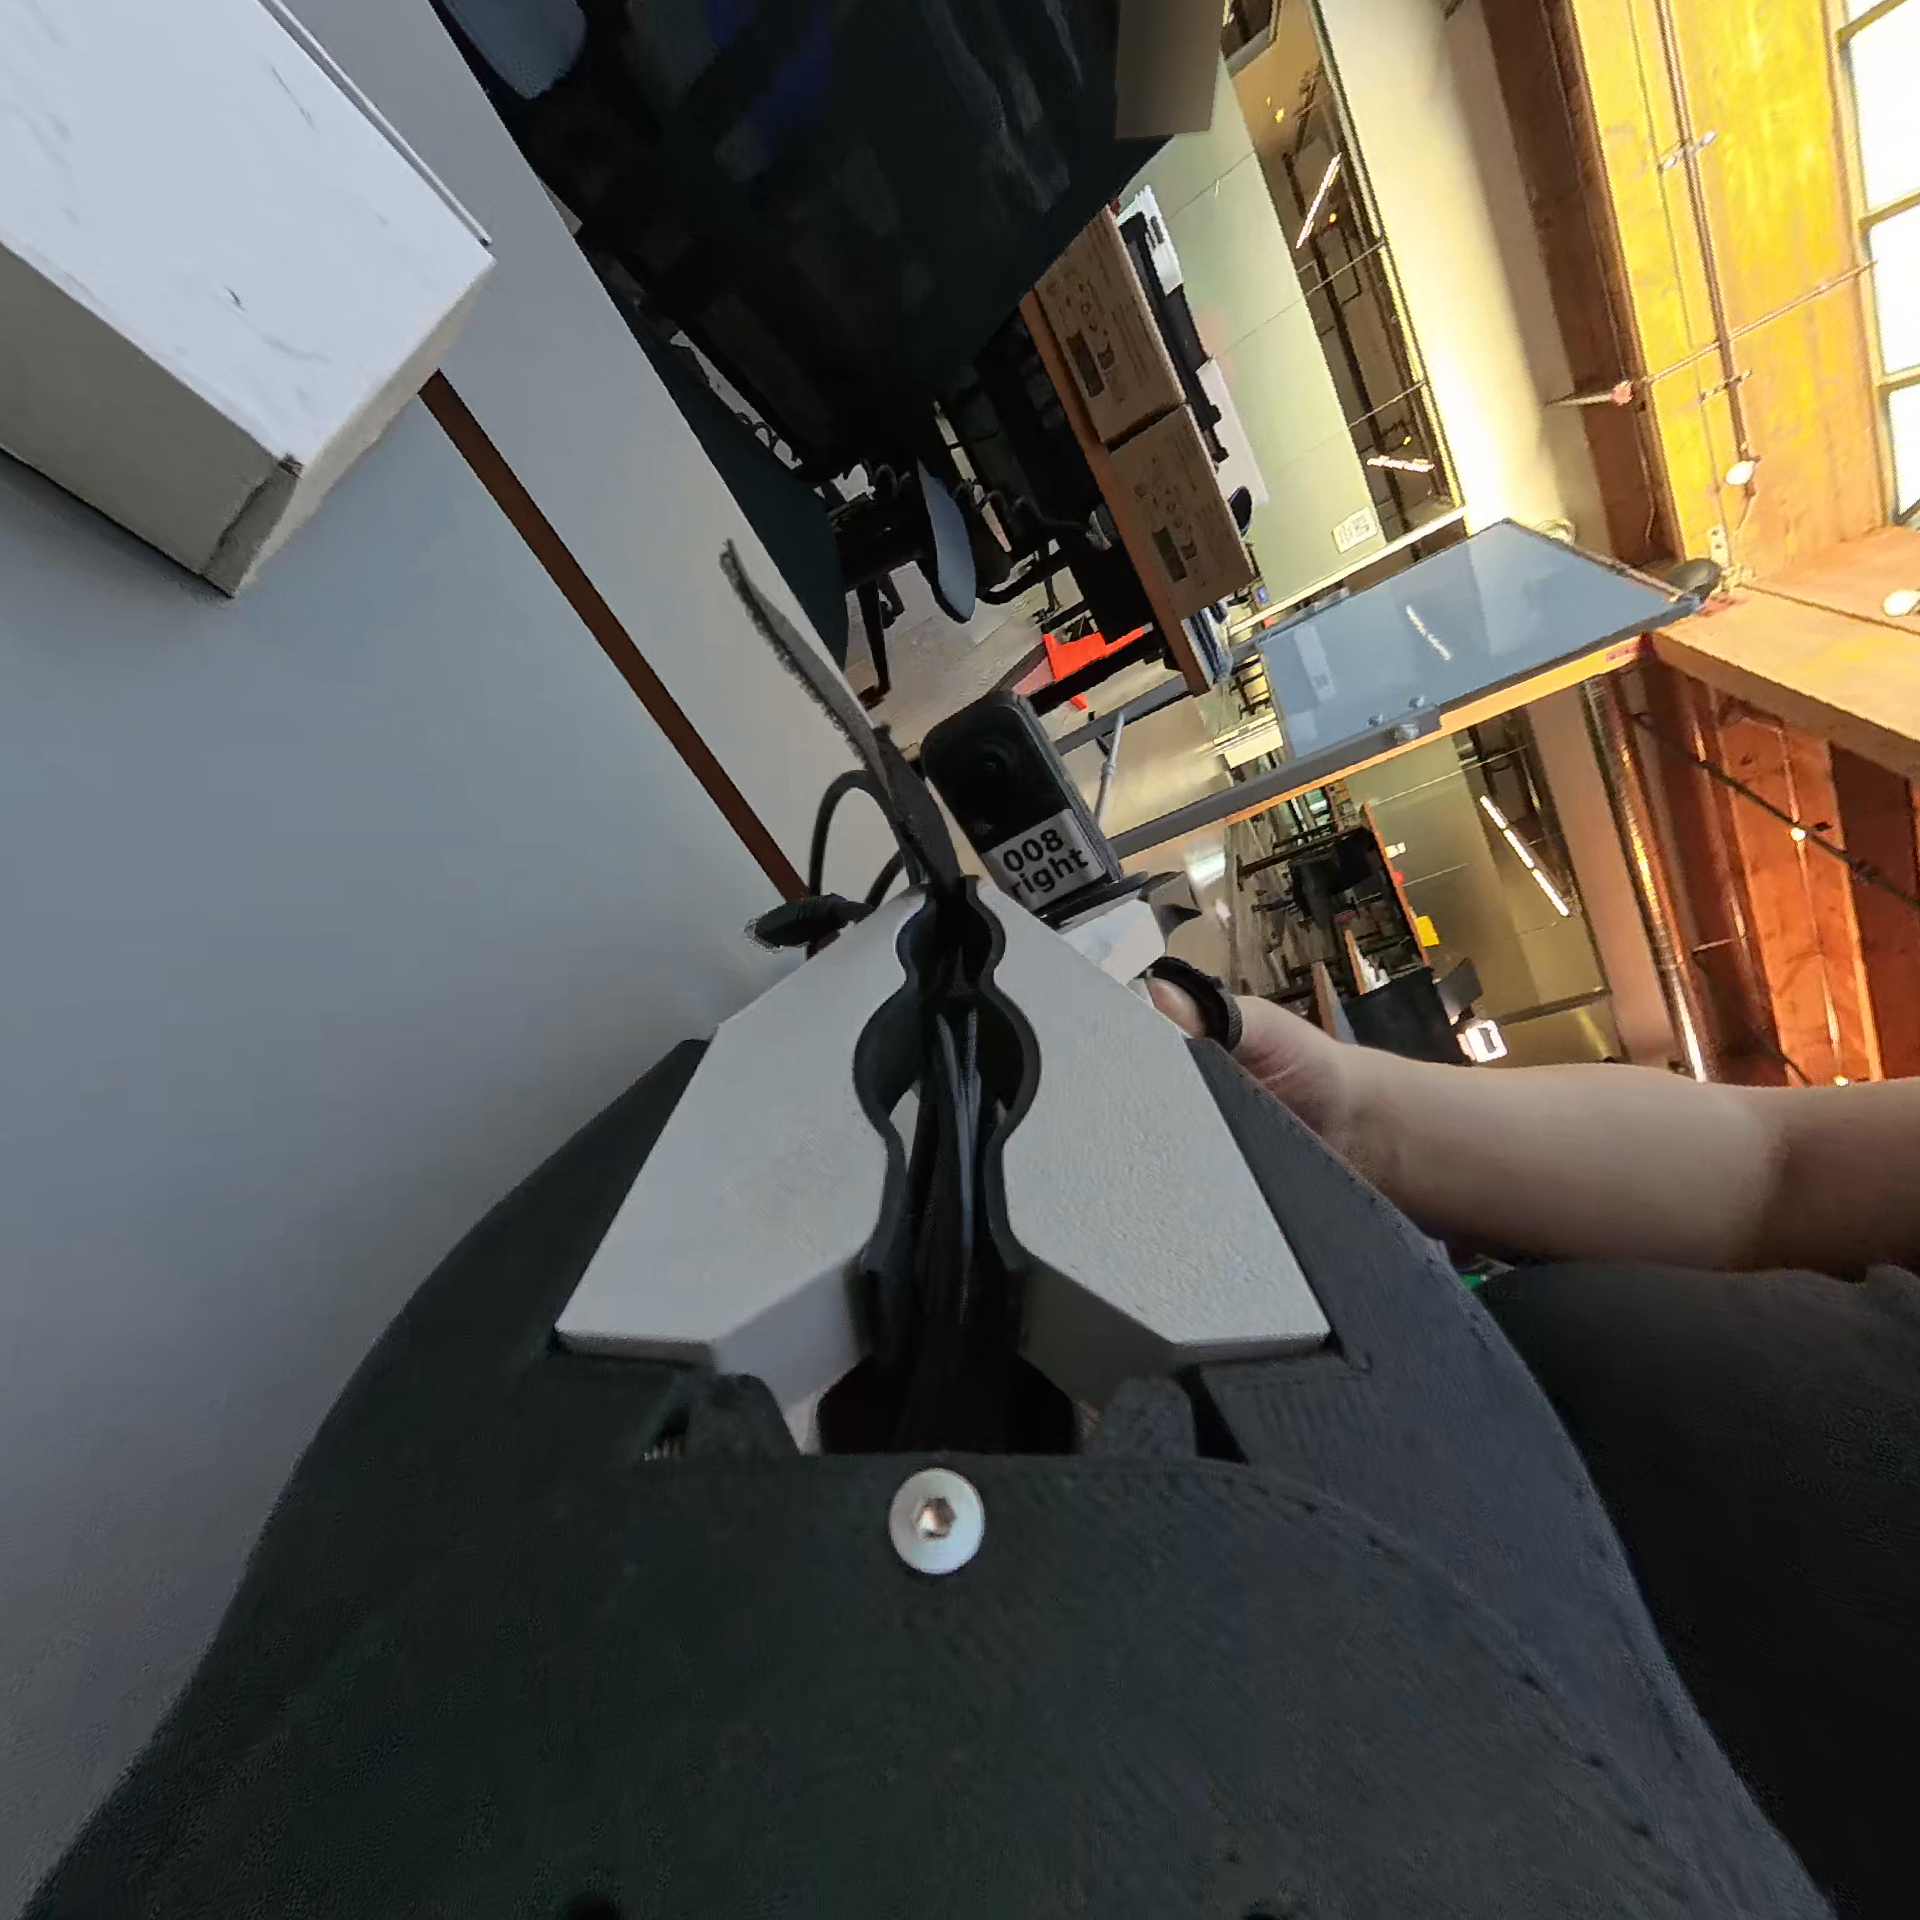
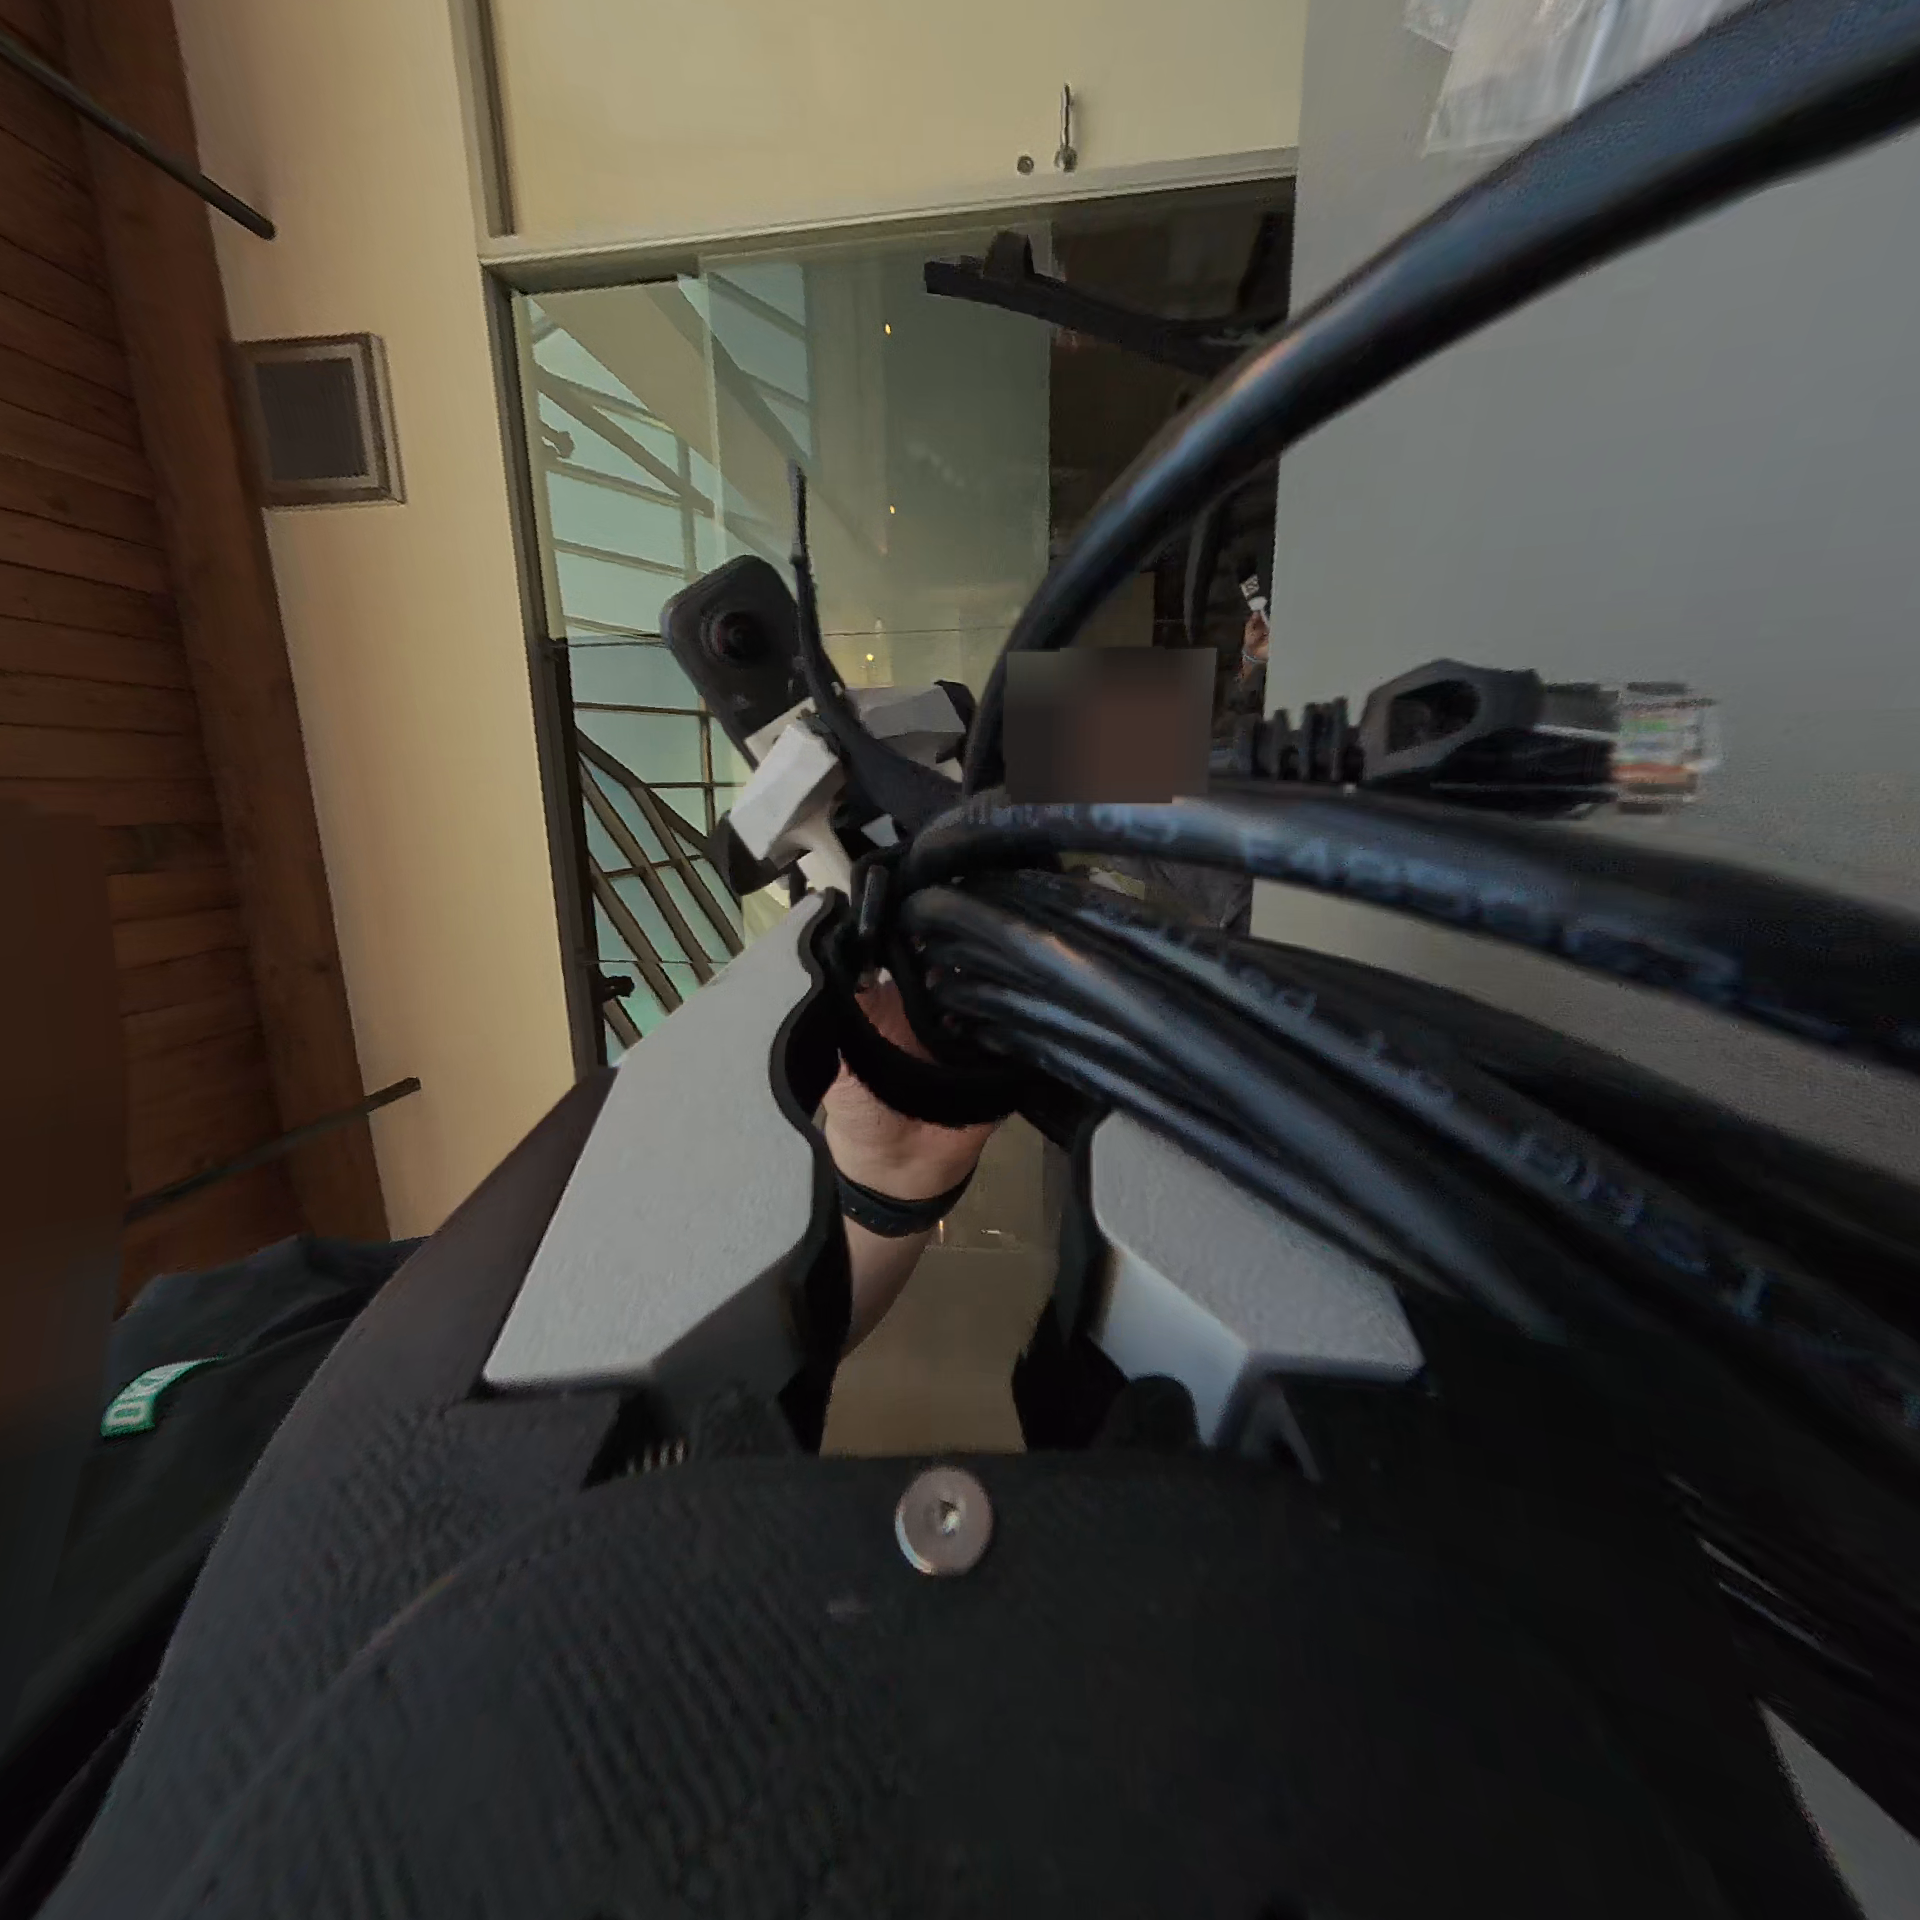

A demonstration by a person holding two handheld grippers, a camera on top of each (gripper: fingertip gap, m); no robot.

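- The left gripper (image 1: 948, 914) has its two grey fingers pressed together on a bundle of black cable (image 1: 951, 1122), which runs down the narrow gap between them toward the camera.
- A black fabric strap (image 1: 800, 665) rises out of the bundle just past the left gripper's fingertips, standing over a grey table (image 1: 260, 883).
- Just beyond the bundle, the other gripper's black camera (image 1: 1003, 774) faces back, with a white label below its lens.
- A white box (image 1: 208, 291) sits on the table, well apart from the bundle, up and to the left.
- A person's hand (image 1: 1278, 1049) shows just right of the bundle.
- In the right wrist view, the right gripper (image 2: 883, 925) holds the same cable bundle (image 2: 1195, 997) at its fingertips; the coils spill out to the right and cover the right finger, so I cannot tell how firmly the fingers grip.
- The strap (image 2: 914, 1081) loops around the bundle between the fingers.
- A black plug (image 2: 1455, 717) at the cable's end sits above the bundle to the right.
- The left gripper's camera (image 2: 727, 644) faces in from just behind the bundle.
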